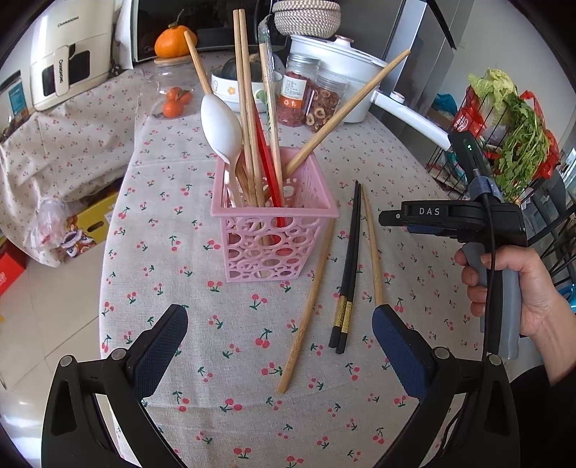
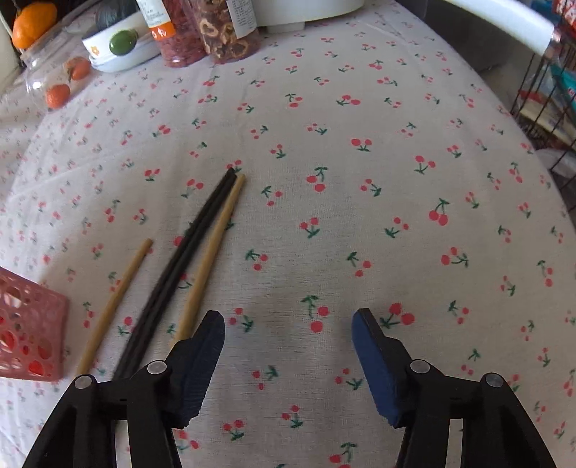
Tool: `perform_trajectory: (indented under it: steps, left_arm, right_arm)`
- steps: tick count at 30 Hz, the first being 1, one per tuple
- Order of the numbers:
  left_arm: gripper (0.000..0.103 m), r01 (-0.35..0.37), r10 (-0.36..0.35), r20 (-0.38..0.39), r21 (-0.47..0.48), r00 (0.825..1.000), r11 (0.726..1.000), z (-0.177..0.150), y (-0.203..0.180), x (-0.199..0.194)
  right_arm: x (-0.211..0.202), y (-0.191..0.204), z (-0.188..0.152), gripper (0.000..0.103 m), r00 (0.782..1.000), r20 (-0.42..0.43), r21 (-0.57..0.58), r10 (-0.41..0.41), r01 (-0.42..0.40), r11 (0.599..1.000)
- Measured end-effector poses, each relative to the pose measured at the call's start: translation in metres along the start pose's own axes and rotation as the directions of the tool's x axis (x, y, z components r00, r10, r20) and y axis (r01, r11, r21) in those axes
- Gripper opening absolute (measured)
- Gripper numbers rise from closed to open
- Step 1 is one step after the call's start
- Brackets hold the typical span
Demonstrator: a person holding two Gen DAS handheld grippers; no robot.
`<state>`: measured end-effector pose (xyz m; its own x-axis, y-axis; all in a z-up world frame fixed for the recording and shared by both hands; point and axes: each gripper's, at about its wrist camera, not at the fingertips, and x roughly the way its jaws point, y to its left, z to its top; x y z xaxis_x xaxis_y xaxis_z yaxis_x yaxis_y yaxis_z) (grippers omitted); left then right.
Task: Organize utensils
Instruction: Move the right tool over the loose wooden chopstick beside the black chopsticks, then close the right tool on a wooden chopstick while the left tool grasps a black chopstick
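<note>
Daylight is falling on a cherry-printed cloth-covered counter (image 1: pixel 223 345). Pale glossy floor tiles (image 1: pixel 43 324) are showing to the left, a black wire rack of leafy greens (image 1: pixel 511 144) is standing at right, and a black-fronted microwave oven (image 1: pixel 201 25) is sitting behind.

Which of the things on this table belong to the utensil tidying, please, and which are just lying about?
Part of the job:
- pink basket
- white spoon standing in the basket
- black chopsticks on the cloth
- two loose bamboo chopsticks on the cloth

Just lying about:
- jars of dried fruit
- oranges
- white pot
- vegetables
</note>
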<state>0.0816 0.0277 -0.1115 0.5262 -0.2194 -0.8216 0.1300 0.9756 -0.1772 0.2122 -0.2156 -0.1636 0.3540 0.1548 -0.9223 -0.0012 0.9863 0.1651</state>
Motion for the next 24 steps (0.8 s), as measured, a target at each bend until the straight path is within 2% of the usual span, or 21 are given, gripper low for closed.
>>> perform_trajectory:
  steps: [3,6,10,12,14,16,21,24]
  left_arm:
    - [0.103,-0.002,0.002,0.002,0.001,1.000,1.000,0.001,0.001,-0.002]
    - [0.103,-0.006,0.006,-0.016,-0.003,1.000,1.000,0.000,0.003,-0.001]
    - [0.103,-0.045,0.045,-0.019,0.036,0.999,0.998,0.000,0.001,0.000]
    - [0.103,-0.073,0.073,0.003,0.086,0.997,0.994,-0.001,-0.006,-0.003]
    - [0.103,-0.089,0.085,0.029,0.139,0.996,0.986,-0.004,-0.015,-0.007]
    - [0.103,-0.101,0.095,0.041,0.177,0.995,0.979,-0.006,-0.023,-0.008]
    - [0.103,-0.105,0.098,0.043,0.234,0.994,0.966,-0.007,-0.052,-0.001]
    - [0.103,-0.072,0.081,-0.027,0.255,0.996,0.964,-0.005,-0.078,0.015]
  right_arm:
    - [-0.002,0.004,0.002,0.064,0.998,0.010,0.029,0.066,-0.066,0.997]
    - [0.006,0.020,0.001,0.065,0.998,-0.009,-0.014,0.061,-0.062,0.998]
    - [0.015,0.047,-0.002,0.061,0.995,0.008,-0.151,-0.097,0.097,0.984]
    - [0.016,0.053,-0.004,0.051,0.992,0.016,-0.177,-0.124,0.125,0.976]
    - [0.013,0.049,-0.004,0.015,0.993,0.009,-0.175,-0.117,0.117,0.978]
    - [0.011,0.040,-0.005,0.003,0.995,-0.005,-0.165,-0.102,0.100,0.981]
    - [-0.002,0.001,-0.009,0.003,0.994,-0.021,-0.062,-0.107,0.105,0.993]
    - [-0.017,-0.021,-0.012,0.004,0.995,-0.019,-0.016,-0.093,0.093,0.996]
